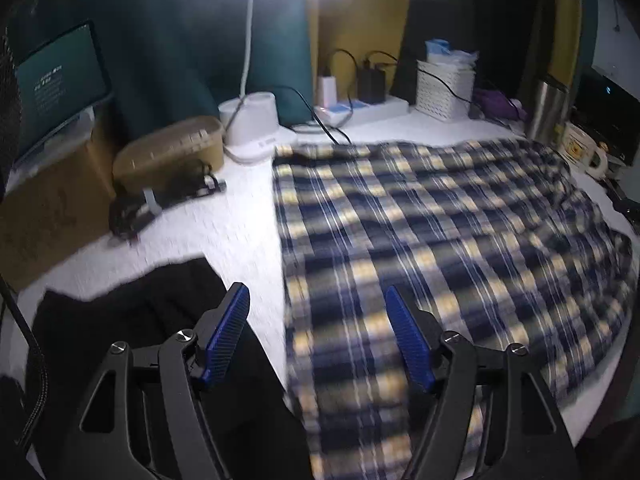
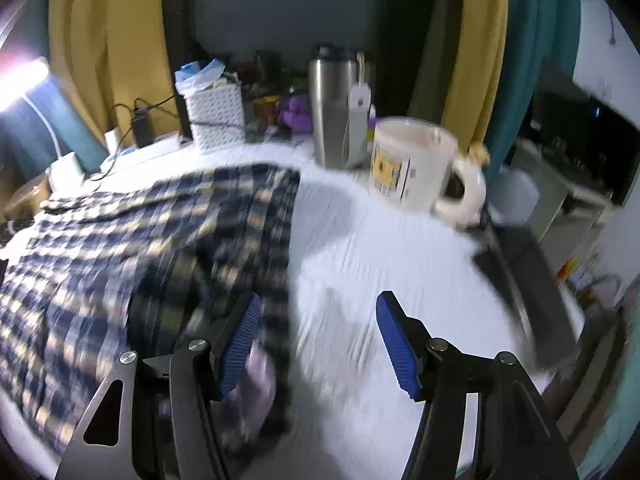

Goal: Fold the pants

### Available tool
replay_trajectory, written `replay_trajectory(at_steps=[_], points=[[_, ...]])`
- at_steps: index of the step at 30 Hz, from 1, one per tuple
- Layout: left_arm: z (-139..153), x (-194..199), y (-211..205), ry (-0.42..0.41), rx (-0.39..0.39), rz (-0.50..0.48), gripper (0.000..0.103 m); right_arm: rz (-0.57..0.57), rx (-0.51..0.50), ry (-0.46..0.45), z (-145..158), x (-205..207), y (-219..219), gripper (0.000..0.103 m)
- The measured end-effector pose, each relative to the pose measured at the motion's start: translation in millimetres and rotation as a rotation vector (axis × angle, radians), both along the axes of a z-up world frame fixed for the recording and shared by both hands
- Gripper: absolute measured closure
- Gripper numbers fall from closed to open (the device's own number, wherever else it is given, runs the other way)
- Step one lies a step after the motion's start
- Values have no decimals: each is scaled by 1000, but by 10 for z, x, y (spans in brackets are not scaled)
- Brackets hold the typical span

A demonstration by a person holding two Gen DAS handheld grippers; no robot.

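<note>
Blue-and-cream plaid flannel pants lie spread across mid-frame for folding; left tongs and right tongs hover apart (both empty).

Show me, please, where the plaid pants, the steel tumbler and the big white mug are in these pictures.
plaid pants (image 1: 440, 232), left wrist view, middle of the spread cloth.
steel tumbler (image 2: 334, 120), right wrist view, middle of its metal body.
white mug (image 2: 416, 164), right wrist view, its side wall by the yellow print.

The plaid pants, checked in navy, yellow and white, are spread flat across the white desk, with some rumpling seen along one edge.
</note>
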State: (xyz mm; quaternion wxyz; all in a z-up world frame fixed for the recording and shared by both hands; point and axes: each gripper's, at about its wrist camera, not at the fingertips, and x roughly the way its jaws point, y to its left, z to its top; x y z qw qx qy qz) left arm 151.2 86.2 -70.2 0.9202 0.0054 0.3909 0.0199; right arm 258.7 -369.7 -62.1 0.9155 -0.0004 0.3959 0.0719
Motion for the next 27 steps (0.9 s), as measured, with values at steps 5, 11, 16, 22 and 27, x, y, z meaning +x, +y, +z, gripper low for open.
replay_trajectory(at_steps=[5,11,16,22,27], points=[[-203,-270,-101,34,-9,-16,31,42,95,25,-122,-319,-1,40],[-362,-443,-190,67,-28,-51,31,80,179,94,-310,-453,81,55],[-373,-473,-193,64,-64,-82,39,65,167,65,-303,-538,133,84],[-339,-580,-262,66,-20,-117,99,-15,103,-1,-33,-723,4,89],[-195,-861,-349,57,-5,-153,101,-30,41,-8,56,-872,-56,89]])
